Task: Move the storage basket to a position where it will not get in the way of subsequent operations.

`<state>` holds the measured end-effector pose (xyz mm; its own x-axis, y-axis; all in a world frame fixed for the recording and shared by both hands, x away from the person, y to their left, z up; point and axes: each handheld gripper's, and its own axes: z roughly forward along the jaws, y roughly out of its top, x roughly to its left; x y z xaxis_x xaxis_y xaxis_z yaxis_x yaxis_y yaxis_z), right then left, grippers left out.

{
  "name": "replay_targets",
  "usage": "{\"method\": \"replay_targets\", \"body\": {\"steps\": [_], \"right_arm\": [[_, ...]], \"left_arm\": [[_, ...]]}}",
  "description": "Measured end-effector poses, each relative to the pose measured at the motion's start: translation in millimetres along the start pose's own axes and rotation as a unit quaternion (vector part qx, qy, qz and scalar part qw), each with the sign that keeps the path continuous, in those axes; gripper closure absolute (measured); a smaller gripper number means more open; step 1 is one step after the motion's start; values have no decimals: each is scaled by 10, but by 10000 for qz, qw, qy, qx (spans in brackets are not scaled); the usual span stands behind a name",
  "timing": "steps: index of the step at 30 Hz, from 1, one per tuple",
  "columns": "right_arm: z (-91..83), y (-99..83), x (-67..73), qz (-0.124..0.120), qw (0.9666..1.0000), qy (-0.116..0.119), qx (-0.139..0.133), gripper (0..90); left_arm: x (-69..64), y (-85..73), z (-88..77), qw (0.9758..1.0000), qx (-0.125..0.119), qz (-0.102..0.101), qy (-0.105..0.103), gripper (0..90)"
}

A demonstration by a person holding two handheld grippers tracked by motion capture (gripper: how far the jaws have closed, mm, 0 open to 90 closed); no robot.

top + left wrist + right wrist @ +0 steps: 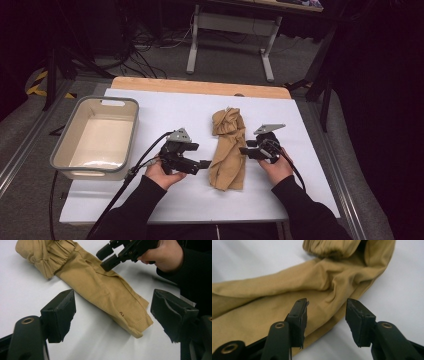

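Tan cloth (227, 150) is lying lengthwise on the white counter (310, 150), well right of the grey bin (95, 137) — no fold made yet. It is being flanked by the left tongs (205, 164) and right tongs (242, 150), both parted, nothing gripped.

Grey floor (220, 57) (dimly lit) with cables (150, 40) beyond the white table (165, 112).

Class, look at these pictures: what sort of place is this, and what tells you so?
Probably a lab or workshop, not a home: a white table on a bare floor, loose cables behind it, and a person's cabled left gripper.
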<state>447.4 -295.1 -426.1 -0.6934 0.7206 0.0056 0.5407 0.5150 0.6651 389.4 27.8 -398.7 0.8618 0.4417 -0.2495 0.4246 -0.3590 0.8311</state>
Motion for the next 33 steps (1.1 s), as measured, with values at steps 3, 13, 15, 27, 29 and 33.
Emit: {"method": "replay_targets", "body": {"steps": [3,13,15,27,29,33], "right_arm": [[82,-18,-16,122,9997,116,163,613],[-20,163,76,-29,9999,87,-50,898],[-88,238,111,-102,9997,105,-204,899],[-164,683,408,-524,9962,408,-566,900],[-140,734,469,-600,9955,458,-577,900],[-51,848,627,-782,9934,604,-575,899]], "left_arm": [[5,-2,-10,10000,6,-9,17,214],[16,-13,-37,10000,0,-17,76,213],[18,-17,-47,10000,-10,-34,87,212],[52,-45,-204,9994,-159,-116,273,214],[60,-49,-226,9993,-190,-135,292,214],[67,-56,-252,9992,-194,-131,324,214]]}}
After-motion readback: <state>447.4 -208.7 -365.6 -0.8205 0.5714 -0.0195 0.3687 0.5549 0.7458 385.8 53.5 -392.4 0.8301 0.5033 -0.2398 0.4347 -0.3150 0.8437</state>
